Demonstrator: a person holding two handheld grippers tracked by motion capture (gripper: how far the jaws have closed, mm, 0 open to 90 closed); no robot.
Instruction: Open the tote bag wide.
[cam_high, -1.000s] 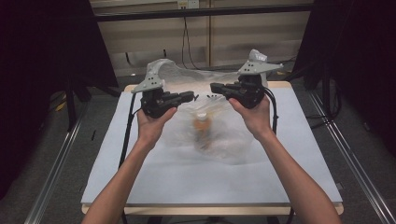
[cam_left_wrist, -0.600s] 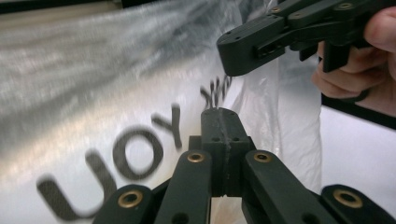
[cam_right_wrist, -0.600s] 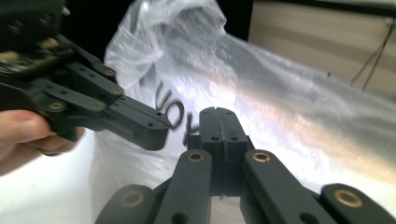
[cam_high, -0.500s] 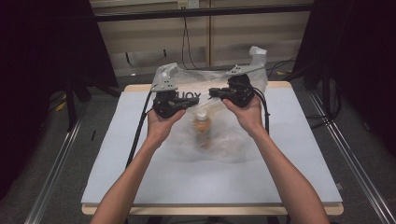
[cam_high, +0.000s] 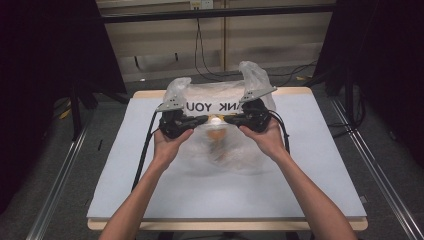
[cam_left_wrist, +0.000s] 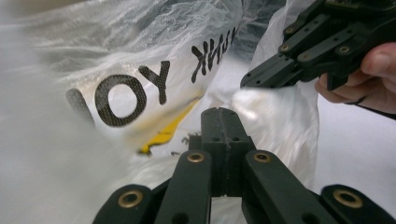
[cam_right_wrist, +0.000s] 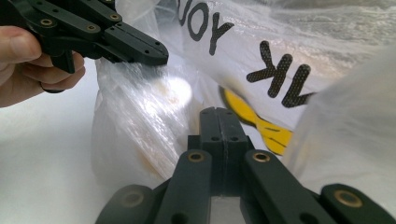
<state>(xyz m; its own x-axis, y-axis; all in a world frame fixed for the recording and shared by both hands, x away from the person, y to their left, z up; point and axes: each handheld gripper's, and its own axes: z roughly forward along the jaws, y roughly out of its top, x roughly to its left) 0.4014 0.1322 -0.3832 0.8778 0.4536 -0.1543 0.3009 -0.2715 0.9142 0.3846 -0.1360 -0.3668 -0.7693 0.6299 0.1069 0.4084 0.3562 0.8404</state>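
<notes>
Plastic bag (cam_high: 220, 130) blurs its contents; both claws pinch its film.

One clear plastic bag (cam_high: 220, 125) printed with black "THANK YOU" lettering lies at the far middle of the one table (cam_high: 310, 200). Two handles of the bag stand up, one near each far corner of it. Two grippers are there, the left gripper (cam_high: 204, 119) and the right gripper (cam_high: 226, 119), one held in each of two hands.
</notes>
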